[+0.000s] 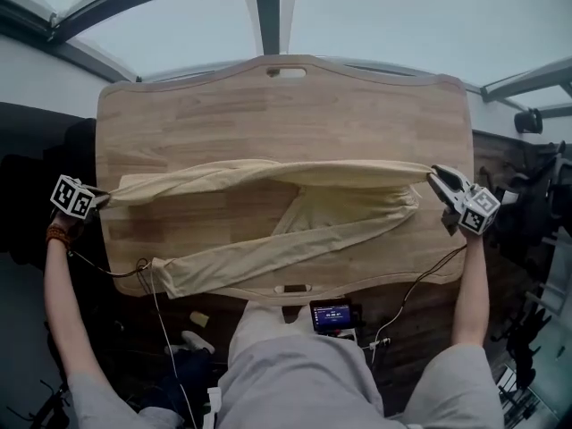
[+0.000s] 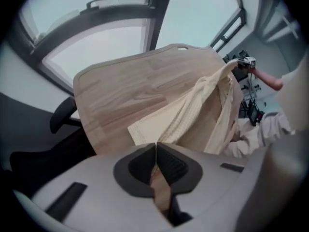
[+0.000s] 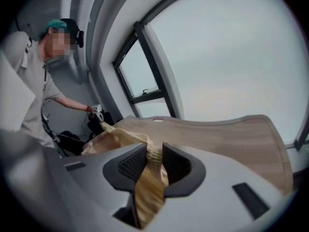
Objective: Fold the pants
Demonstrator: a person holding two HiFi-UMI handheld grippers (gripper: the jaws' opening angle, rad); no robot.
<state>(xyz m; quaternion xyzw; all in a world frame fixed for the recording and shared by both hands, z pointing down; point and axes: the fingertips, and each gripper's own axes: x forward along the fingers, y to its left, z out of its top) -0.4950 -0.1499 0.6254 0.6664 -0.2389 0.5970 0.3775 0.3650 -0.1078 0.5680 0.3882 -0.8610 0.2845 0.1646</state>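
Big grey windows (image 1: 179, 25) stand behind the far side of a wooden tabletop (image 1: 268, 105). Its wood is light brown. It has a small slot (image 1: 286, 72) by its far edge and one more by its near edge.

Pale yellow pants (image 1: 340, 208) are spread across the middle of the tabletop, from its left side to its right side. One leg is pulled out long and straight between the two grippers, and it is lifted a little off the tabletop. The other leg lies on the tabletop and slants toward the near left corner. Its end rests close to the near edge. The two legs join toward the right side of the tabletop.

The left gripper (image 1: 105, 197) is at the left edge of the tabletop. Its jaws are pressed tight together, and a thin bit of the pants cloth is pinched between them, by the end of the stretched leg. The right gripper (image 1: 435, 175) is at the right edge of the tabletop. Its jaws are a little apart, and they squeeze a thick bunch of cloth at the wide end of the pants.

A hand holds each gripper. A wire (image 1: 427, 277) runs from each one down past the near edge of the tabletop. A small gadget with a lit screen (image 1: 332, 315) sits just below the near edge, next to the person's grey clothes (image 1: 357, 382).
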